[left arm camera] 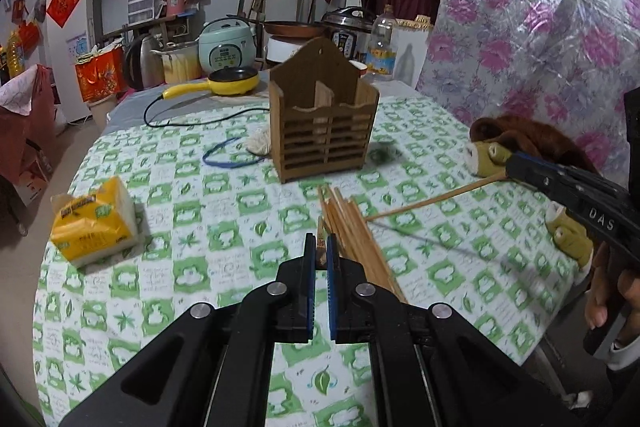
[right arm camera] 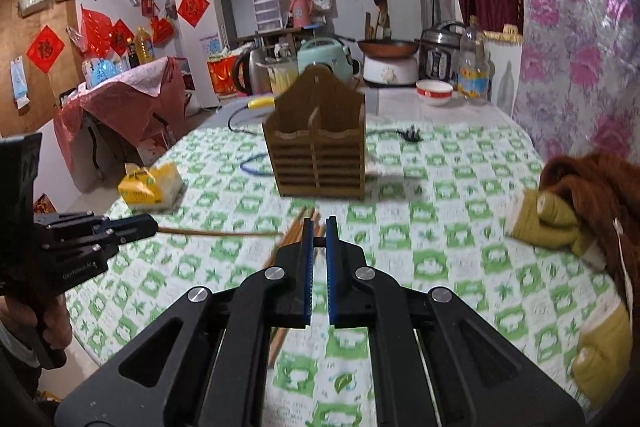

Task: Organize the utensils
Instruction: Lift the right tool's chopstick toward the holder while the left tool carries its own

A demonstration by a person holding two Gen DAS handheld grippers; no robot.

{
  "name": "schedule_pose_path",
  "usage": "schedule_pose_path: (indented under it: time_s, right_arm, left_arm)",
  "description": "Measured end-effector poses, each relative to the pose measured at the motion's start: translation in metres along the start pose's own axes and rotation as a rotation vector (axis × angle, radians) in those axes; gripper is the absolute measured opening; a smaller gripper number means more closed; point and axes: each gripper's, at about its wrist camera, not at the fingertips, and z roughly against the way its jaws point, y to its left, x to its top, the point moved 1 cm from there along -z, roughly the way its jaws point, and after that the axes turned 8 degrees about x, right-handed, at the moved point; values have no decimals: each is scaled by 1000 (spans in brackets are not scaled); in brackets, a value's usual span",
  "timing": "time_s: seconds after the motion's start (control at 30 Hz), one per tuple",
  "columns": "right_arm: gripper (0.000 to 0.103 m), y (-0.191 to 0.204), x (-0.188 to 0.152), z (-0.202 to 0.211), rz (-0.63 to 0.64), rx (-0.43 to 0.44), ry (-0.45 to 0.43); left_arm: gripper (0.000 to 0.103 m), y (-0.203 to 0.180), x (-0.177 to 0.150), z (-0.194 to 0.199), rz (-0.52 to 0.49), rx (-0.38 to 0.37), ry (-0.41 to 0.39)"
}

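A brown slatted wooden utensil holder stands upright mid-table, with nothing showing above its rim. A loose pile of wooden chopsticks lies on the green-checked cloth in front of it. My left gripper hangs above the pile, shut on one chopstick that sticks out sideways. My right gripper comes in from the right, shut on another chopstick lifted off the cloth. Both grippers are short of the holder.
A yellow tissue pack lies at the left and a brown plush toy at the right edge. A blue loop and a yellow electric pan with its cord lie behind the holder. Cookers, a bottle and a bowl stand at the back.
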Motion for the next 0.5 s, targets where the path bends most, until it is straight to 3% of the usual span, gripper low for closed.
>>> schedule_pose_path:
  time_s: [0.5]
  right_arm:
    - [7, -4, 60, -7, 46, 26, -53]
  left_arm:
    - [5, 9, 57, 8, -43, -32, -25]
